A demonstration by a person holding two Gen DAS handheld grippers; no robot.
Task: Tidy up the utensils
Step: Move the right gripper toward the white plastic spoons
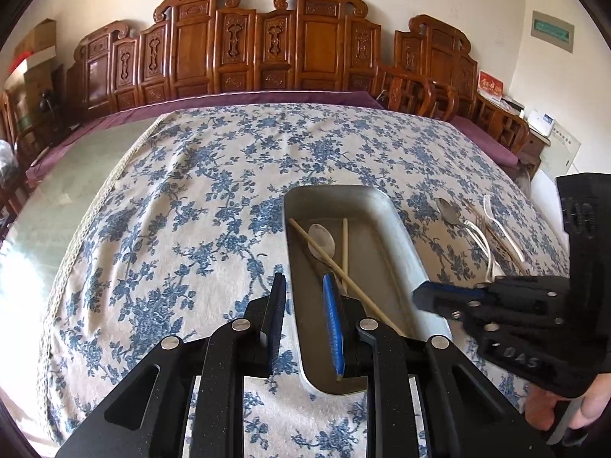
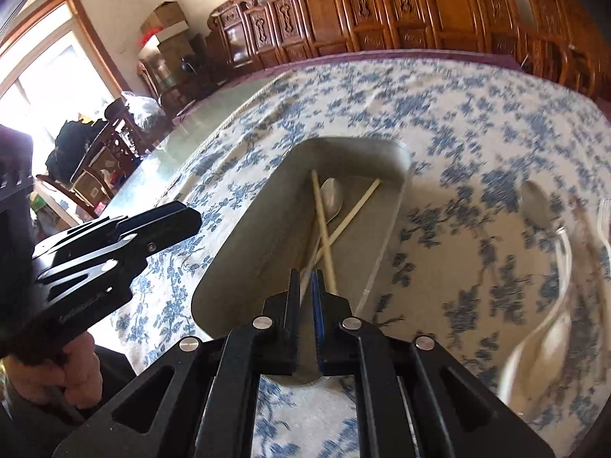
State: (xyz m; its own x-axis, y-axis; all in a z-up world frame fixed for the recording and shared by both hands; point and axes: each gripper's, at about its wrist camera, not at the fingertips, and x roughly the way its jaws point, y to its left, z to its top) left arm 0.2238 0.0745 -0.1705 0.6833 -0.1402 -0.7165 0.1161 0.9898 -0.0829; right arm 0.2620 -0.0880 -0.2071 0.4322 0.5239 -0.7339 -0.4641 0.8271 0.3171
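A metal tray [image 1: 397, 229] [image 2: 244, 252] lies on the blue-flowered tablecloth. In it are a metal spoon [image 1: 322, 240] [image 2: 333, 198] and two wooden chopsticks [image 1: 336, 263] [image 2: 322, 225], crossed. My left gripper [image 1: 305, 286] is open and empty, its fingers astride the tray's left rim. My right gripper [image 2: 305, 280] hovers over the tray's near end, jaws a narrow gap apart with nothing held; it also shows in the left wrist view [image 1: 431, 297]. On the cloth right of the tray lie another metal spoon [image 1: 448, 212] [image 2: 536, 202], white plastic utensils [image 1: 496, 229] [image 2: 557, 305] and thin chopsticks [image 1: 492, 233].
Carved wooden chairs [image 1: 267, 45] stand along the table's far edge. A bare green tabletop strip [image 1: 76, 175] lies left of the cloth. The left gripper [image 2: 114, 244] shows at the left of the right wrist view.
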